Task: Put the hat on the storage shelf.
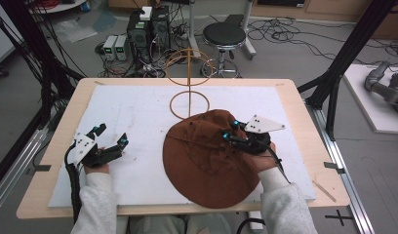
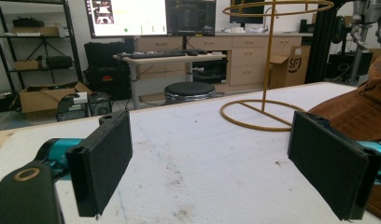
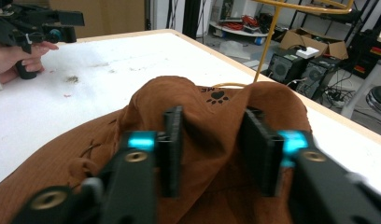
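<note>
A brown floppy hat (image 1: 202,165) lies on the white foam board (image 1: 138,112), right of centre, its far edge over the base of a gold wire hat stand (image 1: 189,73). My right gripper (image 1: 229,130) sits on the hat's crown. In the right gripper view its jaws pinch a raised fold of the hat (image 3: 146,100) between the pads, the right gripper (image 3: 212,121) shut on the cloth. My left gripper (image 1: 111,135) rests on the board at the left, open, with nothing between its jaws (image 2: 209,154). The stand (image 2: 268,51) rises beyond it.
The board covers a wooden table (image 1: 50,161) whose edges are close on every side. Behind the table stand a black stool (image 1: 224,35) and computer boxes (image 1: 148,29) among cables. Black frame posts (image 1: 343,53) rise at the right.
</note>
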A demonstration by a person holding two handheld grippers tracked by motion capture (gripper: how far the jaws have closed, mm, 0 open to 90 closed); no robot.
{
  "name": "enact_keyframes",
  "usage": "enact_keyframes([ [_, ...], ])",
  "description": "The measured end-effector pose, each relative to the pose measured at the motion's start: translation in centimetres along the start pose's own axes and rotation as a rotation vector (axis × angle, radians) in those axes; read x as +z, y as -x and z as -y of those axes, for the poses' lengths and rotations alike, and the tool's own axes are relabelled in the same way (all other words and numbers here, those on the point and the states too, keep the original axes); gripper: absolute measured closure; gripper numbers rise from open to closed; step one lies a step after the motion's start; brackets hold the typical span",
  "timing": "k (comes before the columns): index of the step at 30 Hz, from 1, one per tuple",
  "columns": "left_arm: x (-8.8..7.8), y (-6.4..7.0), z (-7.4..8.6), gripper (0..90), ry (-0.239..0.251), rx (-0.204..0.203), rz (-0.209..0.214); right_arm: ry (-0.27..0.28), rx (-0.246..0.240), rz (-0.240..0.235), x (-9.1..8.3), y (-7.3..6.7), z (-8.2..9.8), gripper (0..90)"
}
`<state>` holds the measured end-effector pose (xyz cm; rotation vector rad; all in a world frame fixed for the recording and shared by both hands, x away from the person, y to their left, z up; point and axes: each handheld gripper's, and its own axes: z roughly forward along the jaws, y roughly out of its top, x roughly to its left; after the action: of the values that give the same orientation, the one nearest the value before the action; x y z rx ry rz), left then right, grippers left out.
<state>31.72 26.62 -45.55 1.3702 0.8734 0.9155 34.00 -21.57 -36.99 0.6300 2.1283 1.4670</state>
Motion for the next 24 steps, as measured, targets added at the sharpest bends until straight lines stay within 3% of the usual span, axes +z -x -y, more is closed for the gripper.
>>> enact_keyframes([
  [8, 0.0, 0.0, 0.0, 14.3, 0.002, -0.003, -0.001, -0.023, -0.017, 0.002, 0.0, 0.0, -0.3, 85.3],
  [24, 0.0, 0.0, 0.0, 14.3, 0.000, -0.005, 0.002, -0.001, -0.009, -0.004, -0.9, 0.4, -1.7, 87.6],
])
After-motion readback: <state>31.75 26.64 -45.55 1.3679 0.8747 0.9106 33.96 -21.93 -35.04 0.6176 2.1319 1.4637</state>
